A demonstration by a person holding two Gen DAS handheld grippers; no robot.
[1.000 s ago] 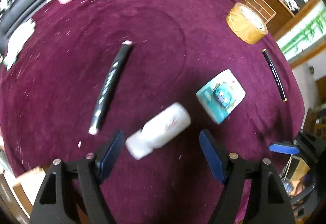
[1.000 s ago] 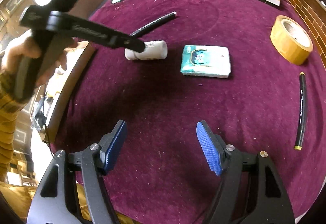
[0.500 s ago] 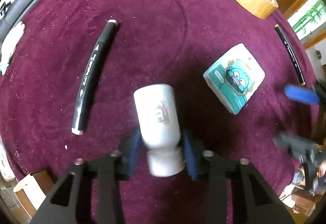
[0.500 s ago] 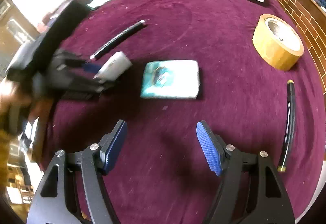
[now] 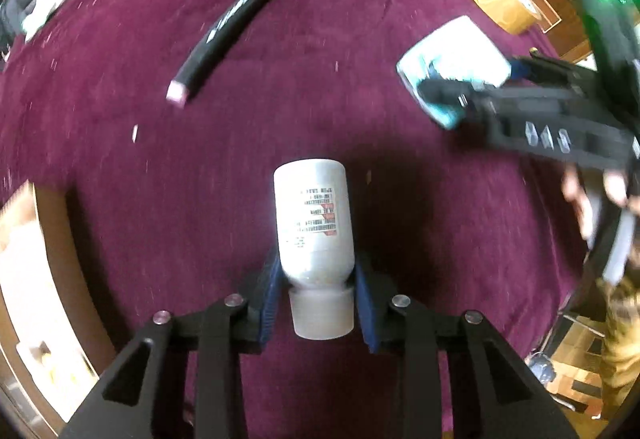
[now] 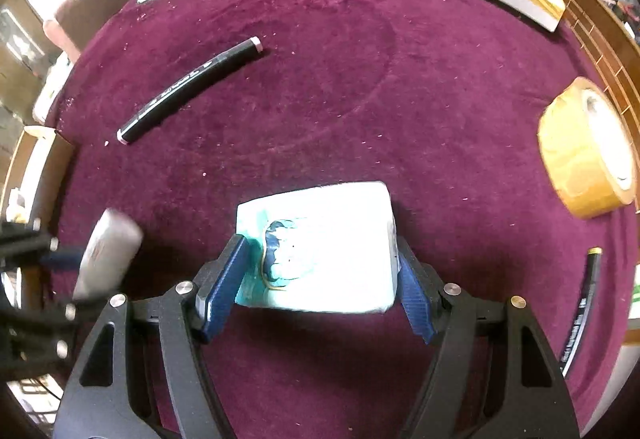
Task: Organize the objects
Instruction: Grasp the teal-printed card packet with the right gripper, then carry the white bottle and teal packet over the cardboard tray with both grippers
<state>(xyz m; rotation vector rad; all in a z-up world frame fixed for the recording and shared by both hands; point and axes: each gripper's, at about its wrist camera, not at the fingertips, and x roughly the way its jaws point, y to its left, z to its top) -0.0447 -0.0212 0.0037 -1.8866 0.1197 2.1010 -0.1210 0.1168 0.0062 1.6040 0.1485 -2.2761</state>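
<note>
We see even, fairly bright room light, with a soft shadow under the white bottle (image 5: 314,223) and a green flare at the left view's top right. Fisheye bending curves the maroon cloth (image 6: 360,87) at its edges, where motion blur smears the rim.

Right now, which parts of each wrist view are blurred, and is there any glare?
Left wrist view: black marker and right gripper motion-smeared, green flare top right; white bottle stays sharp. Right wrist view: bottle blurred at left, tape roll face washed out, marker crisp.
</note>
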